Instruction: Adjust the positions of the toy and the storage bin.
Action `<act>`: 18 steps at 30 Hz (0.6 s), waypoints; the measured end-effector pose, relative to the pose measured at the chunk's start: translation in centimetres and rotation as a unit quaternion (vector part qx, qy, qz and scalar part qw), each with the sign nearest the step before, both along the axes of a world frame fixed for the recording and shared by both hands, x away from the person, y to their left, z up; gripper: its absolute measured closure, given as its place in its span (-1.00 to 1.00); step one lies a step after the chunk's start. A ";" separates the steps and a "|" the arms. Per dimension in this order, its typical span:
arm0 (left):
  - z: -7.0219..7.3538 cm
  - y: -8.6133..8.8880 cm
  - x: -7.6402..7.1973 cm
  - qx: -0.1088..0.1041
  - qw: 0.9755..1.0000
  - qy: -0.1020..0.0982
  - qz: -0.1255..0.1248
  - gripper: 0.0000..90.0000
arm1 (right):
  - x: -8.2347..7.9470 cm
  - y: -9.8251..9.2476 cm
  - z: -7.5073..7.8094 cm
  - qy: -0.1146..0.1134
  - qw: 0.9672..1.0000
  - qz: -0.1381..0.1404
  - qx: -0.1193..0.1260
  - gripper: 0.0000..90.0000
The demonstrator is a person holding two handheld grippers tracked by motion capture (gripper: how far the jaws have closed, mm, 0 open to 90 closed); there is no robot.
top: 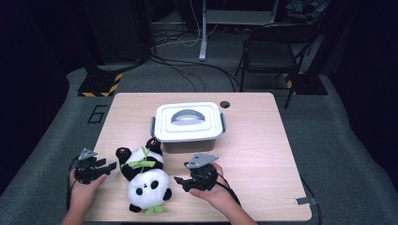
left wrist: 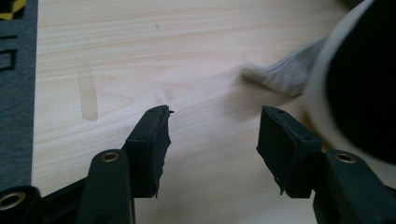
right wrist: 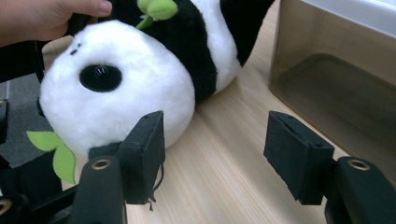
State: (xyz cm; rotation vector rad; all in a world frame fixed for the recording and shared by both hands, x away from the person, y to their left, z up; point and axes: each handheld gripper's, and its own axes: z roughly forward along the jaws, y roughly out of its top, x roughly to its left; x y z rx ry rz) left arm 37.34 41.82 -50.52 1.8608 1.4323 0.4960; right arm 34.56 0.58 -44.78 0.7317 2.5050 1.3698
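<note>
Plush panda [top: 144, 180] between released tongs | left tongs [left wrist: 212, 140] | right tongs [right wrist: 215, 154]

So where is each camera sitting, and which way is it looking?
High view: above the person's side of the table, looking forward and down; both hands, left gripper and right gripper show.
Left gripper view: rides the left gripper, looking along its open jaws at the wood.
Right gripper view: rides the right gripper, facing the panda toy and box.
Shared: the panda toy shows in the high and right gripper views.
</note>
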 end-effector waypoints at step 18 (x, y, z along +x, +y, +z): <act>5.9 -1.1 -0.8 -0.032 0.995 -0.052 -0.080 -0.16 | -2.5 1.9 -1.6 -0.005 0.999 0.043 -0.017 -0.18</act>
